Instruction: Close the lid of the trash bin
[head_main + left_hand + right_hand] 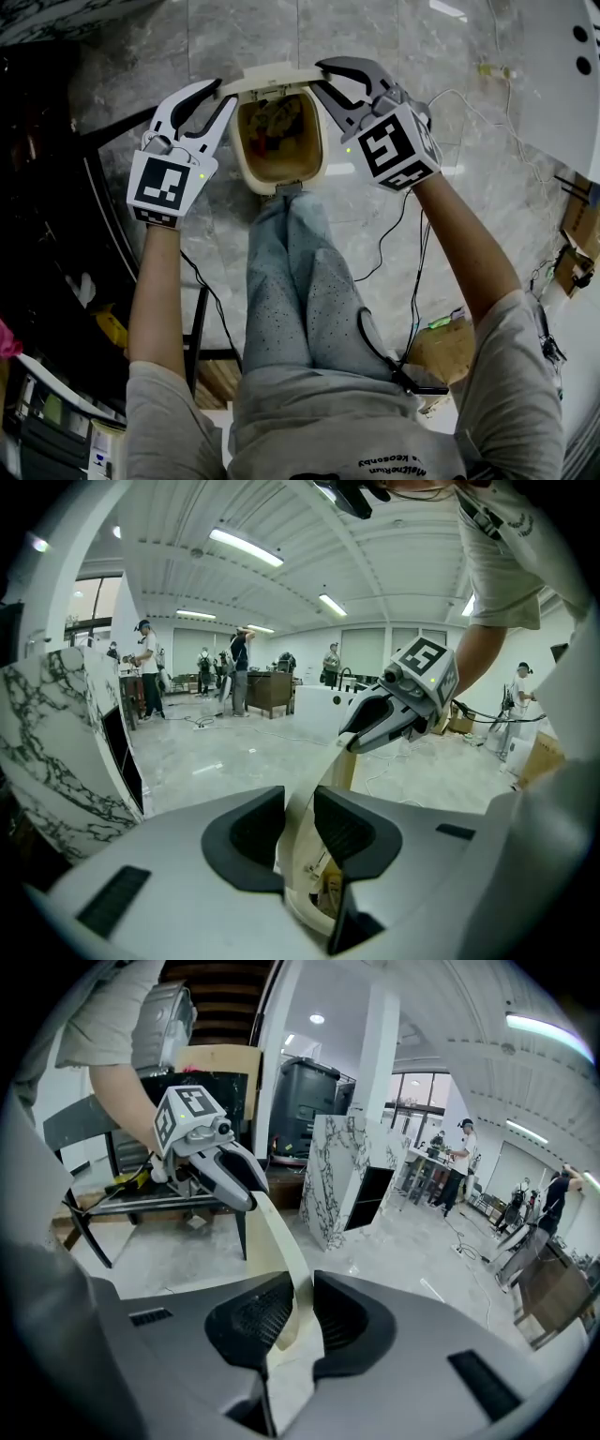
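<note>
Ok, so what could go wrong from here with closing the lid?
The left gripper and right gripper pinch only the thin side edges of the raised lid, so it could slip out and slam. Lowering the hands unevenly could twist it. The leg ends right at the front of the bin; a foot on a pedal there might keep the lid up.

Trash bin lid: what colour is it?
Plain cream, no pattern: the lid shows best in the right gripper view.

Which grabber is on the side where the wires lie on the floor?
The right gripper: wires trail over the floor beside it. The left gripper has dark furniture beside it instead.
</note>
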